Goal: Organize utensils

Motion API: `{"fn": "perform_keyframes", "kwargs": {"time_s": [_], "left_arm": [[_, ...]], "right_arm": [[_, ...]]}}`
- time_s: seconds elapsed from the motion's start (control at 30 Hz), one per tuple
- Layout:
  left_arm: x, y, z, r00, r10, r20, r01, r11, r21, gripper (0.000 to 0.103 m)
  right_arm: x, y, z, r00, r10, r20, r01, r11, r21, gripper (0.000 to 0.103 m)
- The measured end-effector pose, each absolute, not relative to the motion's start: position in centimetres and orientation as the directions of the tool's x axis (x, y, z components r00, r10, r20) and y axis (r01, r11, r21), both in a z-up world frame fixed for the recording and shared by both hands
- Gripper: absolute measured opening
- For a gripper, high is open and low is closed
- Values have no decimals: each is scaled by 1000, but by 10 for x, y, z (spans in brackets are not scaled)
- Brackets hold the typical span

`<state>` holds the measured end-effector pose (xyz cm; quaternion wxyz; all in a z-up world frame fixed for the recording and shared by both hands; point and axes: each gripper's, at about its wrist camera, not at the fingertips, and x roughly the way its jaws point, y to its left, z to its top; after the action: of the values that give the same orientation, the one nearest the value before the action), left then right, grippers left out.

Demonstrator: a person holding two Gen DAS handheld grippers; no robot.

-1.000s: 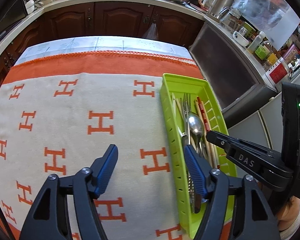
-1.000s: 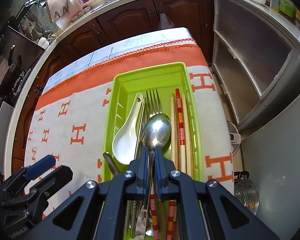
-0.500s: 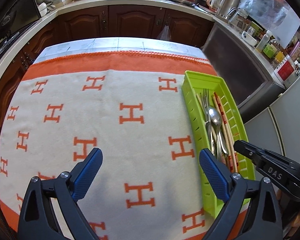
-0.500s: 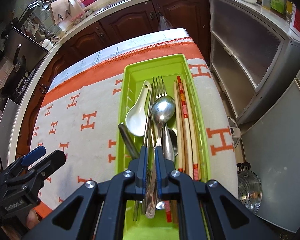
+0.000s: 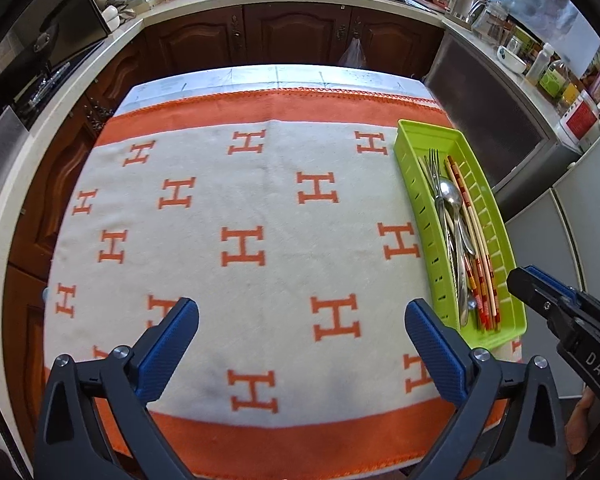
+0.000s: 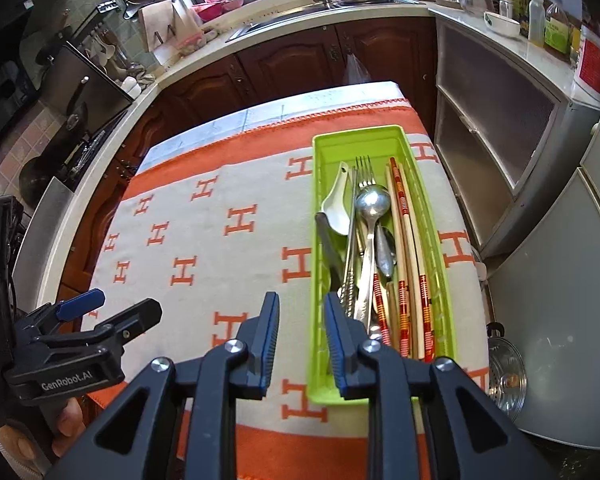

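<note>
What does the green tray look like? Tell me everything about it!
The green tray is a long, narrow bright lime box that looks like plastic, with slotted side walls. It lies flat on the blanket, near its right edge. Inside lie a white spoon, a fork, metal spoons and striped chopsticks. Neither claw touches it.

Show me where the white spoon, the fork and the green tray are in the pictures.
white spoon (image 6: 335, 209): right wrist view, on its bowl.
fork (image 6: 364, 169): right wrist view, on its tines.
green tray (image 6: 358, 133): right wrist view, on its far rim.
</note>
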<state>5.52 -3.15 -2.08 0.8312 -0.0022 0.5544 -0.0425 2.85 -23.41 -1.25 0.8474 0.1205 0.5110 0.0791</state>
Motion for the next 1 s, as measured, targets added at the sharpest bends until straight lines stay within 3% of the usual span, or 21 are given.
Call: {"fn": "perform_keyframes", "kwargs": {"time_s": [0.2,1.0], "left_arm": [[40,-22,-5,379,-41,-925,57,998,-21,102],[32,-9,24,434,9,-901,-7,1000,6,102]], "right_arm": [[15,-223,1,456,269,-848,-8,954,299,32],[6,-196,24,449,256,-856,-31,962,271,33]]}}
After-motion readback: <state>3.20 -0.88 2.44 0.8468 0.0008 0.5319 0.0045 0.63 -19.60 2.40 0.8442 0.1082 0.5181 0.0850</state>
